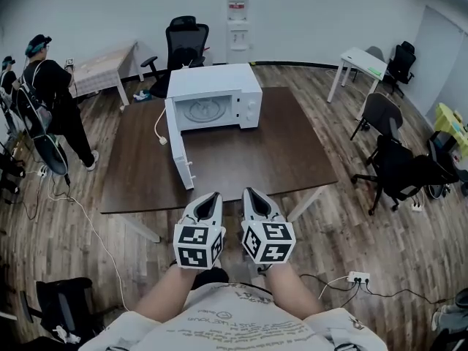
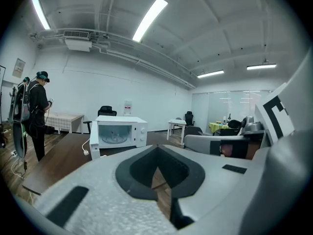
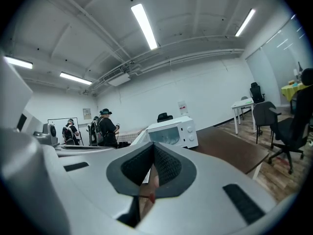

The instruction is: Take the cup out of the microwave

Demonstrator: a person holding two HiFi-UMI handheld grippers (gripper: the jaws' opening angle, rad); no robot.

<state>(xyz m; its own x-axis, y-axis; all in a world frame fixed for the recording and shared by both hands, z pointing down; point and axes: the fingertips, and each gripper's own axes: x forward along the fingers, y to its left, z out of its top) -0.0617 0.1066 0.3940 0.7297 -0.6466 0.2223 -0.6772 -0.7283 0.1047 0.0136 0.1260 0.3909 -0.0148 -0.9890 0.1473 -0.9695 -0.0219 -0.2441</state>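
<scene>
Cup cannot be made out in any view; the microwave's (image 1: pixel 219 97) open cavity shows only its glass turntable (image 1: pixel 207 110). At lower centre, the left gripper (image 1: pixel 210 199) and right gripper (image 1: pixel 253 197) sit side by side off the table's (image 1: pixel 292 152) near edge, fingers closed on nothing. The microwave door (image 1: pixel 180 148) stands open toward them. The right gripper view shows a group of people (image 3: pixel 105 127) at middle left; the head view shows a person (image 1: pixel 51 93) at upper left.

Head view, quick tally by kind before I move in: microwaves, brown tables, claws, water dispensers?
Microwave: 1
Brown table: 1
Claws: 2, the left claw and the right claw
Water dispenser: 1
Total: 5
</scene>
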